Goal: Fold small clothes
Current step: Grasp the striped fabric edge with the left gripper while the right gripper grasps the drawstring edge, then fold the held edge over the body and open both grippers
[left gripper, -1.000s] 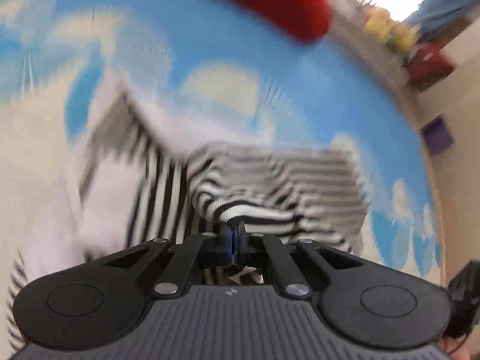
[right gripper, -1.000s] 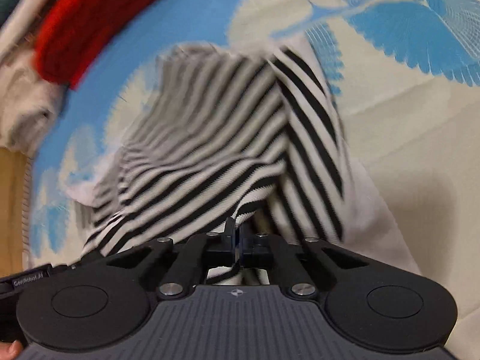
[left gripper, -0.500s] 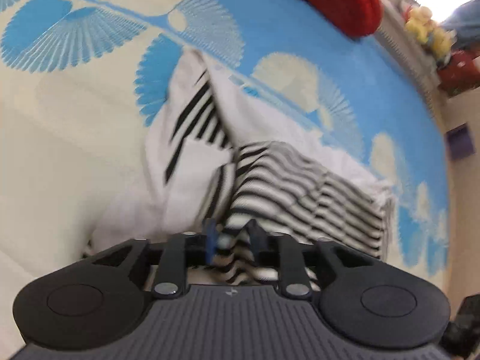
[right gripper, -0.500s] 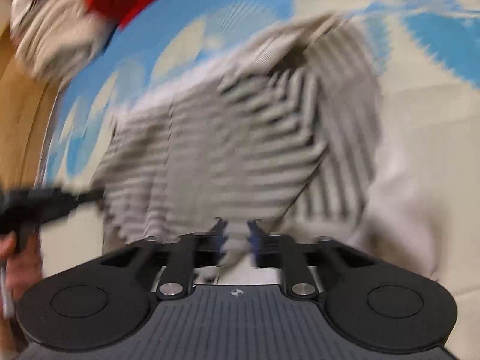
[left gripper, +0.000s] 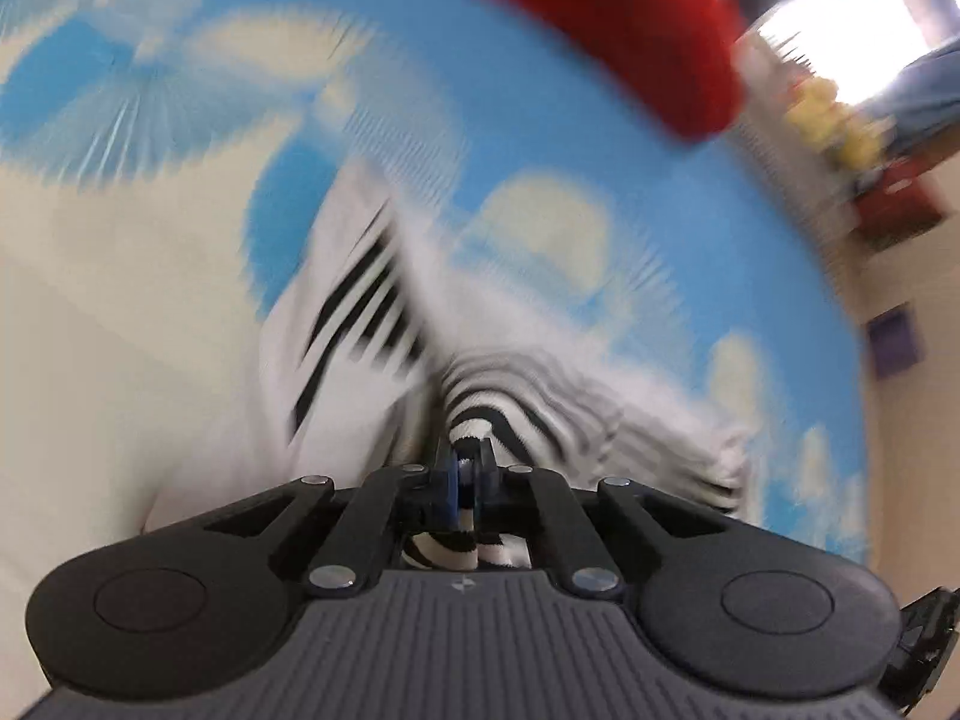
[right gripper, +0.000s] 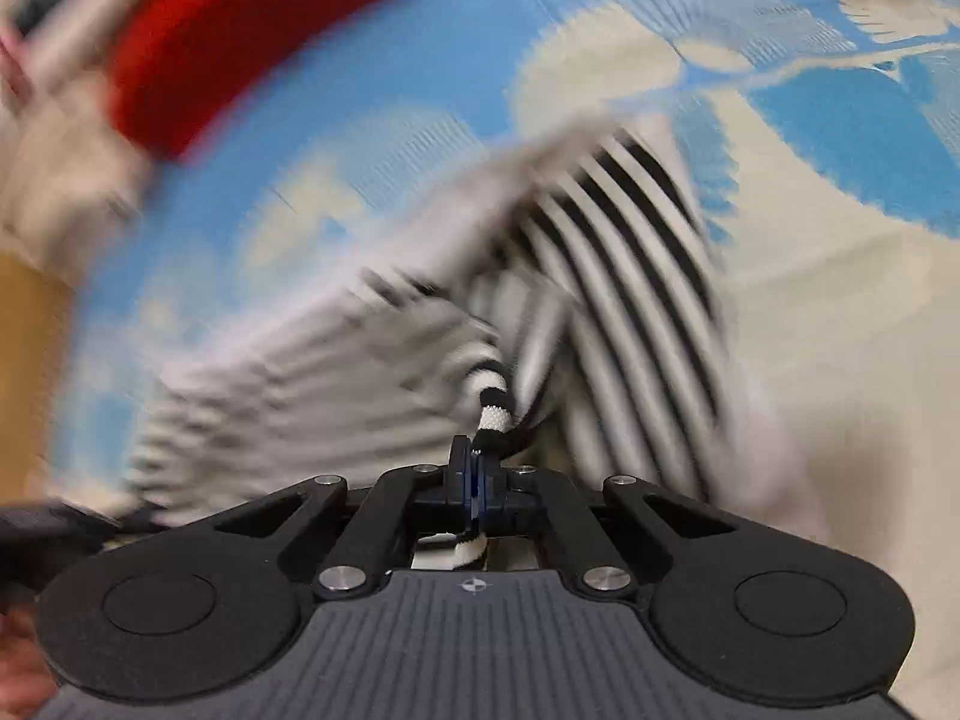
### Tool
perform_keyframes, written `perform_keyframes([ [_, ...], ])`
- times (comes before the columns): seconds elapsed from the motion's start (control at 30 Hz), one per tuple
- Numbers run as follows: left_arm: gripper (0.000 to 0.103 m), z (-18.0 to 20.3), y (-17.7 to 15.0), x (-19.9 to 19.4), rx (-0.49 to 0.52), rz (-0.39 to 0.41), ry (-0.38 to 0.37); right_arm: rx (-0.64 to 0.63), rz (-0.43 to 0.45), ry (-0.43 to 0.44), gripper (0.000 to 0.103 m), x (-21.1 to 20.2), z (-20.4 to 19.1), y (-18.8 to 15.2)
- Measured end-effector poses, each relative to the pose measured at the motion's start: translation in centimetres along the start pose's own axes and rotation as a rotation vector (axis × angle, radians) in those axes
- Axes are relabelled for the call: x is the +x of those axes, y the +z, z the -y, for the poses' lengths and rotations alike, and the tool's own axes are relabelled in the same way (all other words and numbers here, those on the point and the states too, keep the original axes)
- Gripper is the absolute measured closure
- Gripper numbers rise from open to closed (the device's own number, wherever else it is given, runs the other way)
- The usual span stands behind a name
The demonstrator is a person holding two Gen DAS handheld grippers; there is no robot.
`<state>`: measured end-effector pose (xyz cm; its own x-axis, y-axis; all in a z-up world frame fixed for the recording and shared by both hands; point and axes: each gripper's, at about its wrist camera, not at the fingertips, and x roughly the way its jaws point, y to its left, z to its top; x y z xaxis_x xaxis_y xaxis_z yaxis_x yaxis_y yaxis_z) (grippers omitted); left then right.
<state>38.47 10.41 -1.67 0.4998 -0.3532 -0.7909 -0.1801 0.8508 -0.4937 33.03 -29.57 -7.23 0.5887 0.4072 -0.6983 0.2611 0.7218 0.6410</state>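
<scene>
Pinching striped garment (left gripper: 480, 420), both tongs.

In the blurred left wrist view, the left gripper (left gripper: 465, 471) at six o'clock has its jaws pinched together on a bunched edge of the black-and-white striped garment (left gripper: 372, 324), which spreads up toward eleven o'clock and out toward four o'clock. It lies on a blue and cream patterned bedspread (left gripper: 600, 180). A red cloth (left gripper: 600, 18) sits at one o'clock, well apart from the garment.

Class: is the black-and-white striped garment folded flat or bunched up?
Bunched: the striped garment hangs crumpled, pinched by both grippers, left gripper, right gripper.
</scene>
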Motion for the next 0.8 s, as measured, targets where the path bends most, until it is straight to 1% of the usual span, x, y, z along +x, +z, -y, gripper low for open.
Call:
perform_keyframes([
  [0.03,0.099,0.2,0.2,-0.8,0.008,0.035,-0.036,0.035,0.041,0.047,0.102,-0.8,0.0,0.4],
  [0.07,0.099,0.4,0.3,-1.6,0.017,0.067,-0.061,0.066,0.071,0.073,0.102,-1.6,0.3,0.7],
  [0.1,0.099,0.4,0.3,-1.8,0.027,0.070,-0.059,0.102,0.087,0.083,0.102,-2.2,0.8,0.9],
  [0.13,0.099,0.3,0.2,-1.4,0.041,0.048,-0.034,0.149,0.087,0.067,0.102,-2.3,1.8,1.0],
  [0.17,0.099,0.2,-0.1,-0.4,0.070,-0.017,0.032,0.177,0.063,0.023,0.102,-2.0,2.6,1.1],
  [0.2,0.098,-0.1,-0.6,1.0,0.092,-0.095,0.104,0.193,0.013,-0.052,0.102,-1.1,3.5,1.0],
  [0.23,0.097,-0.6,-1.2,2.3,0.093,-0.164,0.155,0.208,-0.054,-0.133,0.102,-0.1,4.5,0.8],
  [0.27,0.095,-1.2,-1.8,3.5,0.084,-0.229,0.195,0.224,-0.113,-0.199,0.101,0.9,5.4,0.3],
  [0.3,0.091,-1.5,-2.3,4.2,0.083,-0.267,0.215,0.235,-0.149,-0.254,0.098,1.6,5.9,-0.3],
  [0.33,0.090,-1.4,-2.3,4.3,0.096,-0.269,0.209,0.232,-0.155,-0.290,0.091,1.8,5.9,-0.5],
  [0.37,0.088,-1.2,-2.2,4.1,0.109,-0.253,0.198,0.212,-0.144,-0.301,0.088,1.8,5.4,-0.6],
  [0.4,0.080,-0.9,-1.8,3.4,0.113,-0.219,0.181,0.180,-0.126,-0.305,0.088,1.5,4.7,-0.5],
  [0.43,0.076,-0.7,-1.4,2.6,0.110,-0.177,0.163,0.129,-0.081,-0.311,0.084,0.9,3.7,-0.3],
  [0.47,0.074,-0.6,-1.0,1.7,0.104,-0.132,0.141,0.077,-0.034,-0.317,0.077,0.3,2.7,-0.2],
  [0.5,0.074,-0.4,-0.6,0.9,0.099,-0.084,0.114,0.012,0.019,-0.320,0.074,-0.3,1.5,-0.1],
  [0.53,0.074,-0.4,-0.6,0.5,0.096,-0.056,0.094,-0.029,0.052,-0.313,0.069,-0.7,0.7,-0.1],
  [0.6,0.074,0.1,-0.3,0.1,0.096,-0.029,0.039,-0.071,0.095,-0.264,0.069,-1.3,0.0,0.2],
  [0.63,0.074,0.4,-0.4,0.1,0.105,-0.036,0.018,-0.073,0.091,-0.227,0.069,-1.1,-0.2,0.2],
  [0.67,0.074,0.5,-0.6,0.4,0.116,-0.051,0.009,-0.066,0.059,-0.182,0.069,-0.6,0.0,0.2],
  [0.7,0.074,0.5,-1.0,1.0,0.130,-0.076,0.018,-0.051,0.013,-0.146,0.069,0.1,0.5,0.4],
  [0.73,0.074,0.4,-1.4,1.9,0.151,-0.118,0.058,-0.024,-0.040,-0.127,0.068,0.9,1.0,0.3],
  [0.77,0.074,0.3,-2.0,3.3,0.172,-0.169,0.123,-0.002,-0.090,-0.151,0.066,1.7,1.5,0.2],
  [0.8,0.076,0.0,-2.4,4.3,0.185,-0.211,0.187,0.001,-0.135,-0.212,0.066,2.4,2.1,0.0],
])
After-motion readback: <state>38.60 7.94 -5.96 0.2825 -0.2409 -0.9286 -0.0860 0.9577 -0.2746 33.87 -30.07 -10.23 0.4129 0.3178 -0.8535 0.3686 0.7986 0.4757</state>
